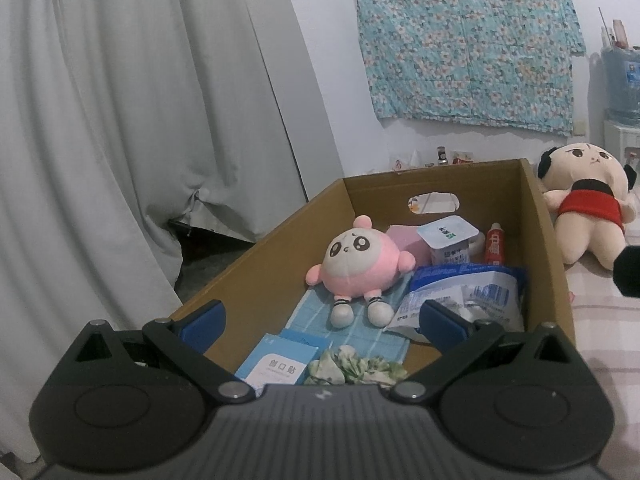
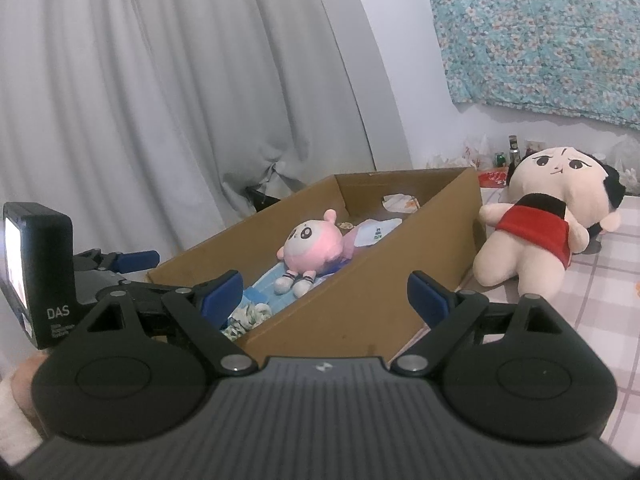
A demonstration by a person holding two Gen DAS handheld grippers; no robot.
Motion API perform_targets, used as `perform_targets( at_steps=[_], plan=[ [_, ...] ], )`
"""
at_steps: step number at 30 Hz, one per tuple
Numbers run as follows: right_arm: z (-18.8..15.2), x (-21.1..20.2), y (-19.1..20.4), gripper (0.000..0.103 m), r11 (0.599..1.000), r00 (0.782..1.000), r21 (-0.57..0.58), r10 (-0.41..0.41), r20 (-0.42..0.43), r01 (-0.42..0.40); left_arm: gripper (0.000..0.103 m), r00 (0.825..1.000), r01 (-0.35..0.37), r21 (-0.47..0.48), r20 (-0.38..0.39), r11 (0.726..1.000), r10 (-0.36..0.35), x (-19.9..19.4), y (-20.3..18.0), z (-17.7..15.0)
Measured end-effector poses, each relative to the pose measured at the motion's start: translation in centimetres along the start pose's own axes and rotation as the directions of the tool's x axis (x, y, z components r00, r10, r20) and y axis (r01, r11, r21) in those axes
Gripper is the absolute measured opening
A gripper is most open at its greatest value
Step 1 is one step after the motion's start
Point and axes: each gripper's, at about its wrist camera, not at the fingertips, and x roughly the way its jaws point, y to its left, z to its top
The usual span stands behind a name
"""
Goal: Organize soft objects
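Both my claws hang apart and empty: left claw [image 1: 322,318] spread over the near end of the cardboard box [image 1: 546,240], right claw [image 2: 324,294] spread w/ the box's near corner between its blue pads, nothing pinched.

Step in hand, my guess: get the big plush doll [image 2: 536,224] into the box. It lies on the bed [image 2: 600,312] just right of the box, leaning on or near the outer wall. It's large and squashy, so pinch the torso at the red garment, not a limb, or it'll flop and snag the rim. Lift clear over the wall, then lower. The box is crowded, so the left claw could shift stuff first.

Inside the box, big to small:
- pink plush [image 1: 352,256] on its back on a blue cloth [image 1: 320,320], mid-box. Already in place.
- crinkly blue-white pouch [image 1: 464,296], right side.
- white tub w/ foil lid [image 1: 446,240], far end; pink block [image 1: 404,238] behind it.
- floral scrunchie [image 1: 356,368], near end.
- small blue-white cartons [image 1: 280,364], near left.
- red tube [image 1: 494,242], far right.

Hard to see:
- near box floor is hidden by my claw body.
- doll's lower legs are partly cut off by the box wall and the right pad.
- carton and tub print is too small to read.
- clutter by the far wall is a blur.
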Motion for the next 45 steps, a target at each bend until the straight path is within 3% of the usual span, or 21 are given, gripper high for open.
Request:
perform_targets(
  at_steps=[45],
  plan=[
    [0.01,0.14,-0.63,0.09,1.0,1.0,0.011,0.001,-0.004,-0.001,0.103,1.0,0.01,-0.045,-0.003,0.999,-0.01,0.32,0.48,0.1]
  ],
)
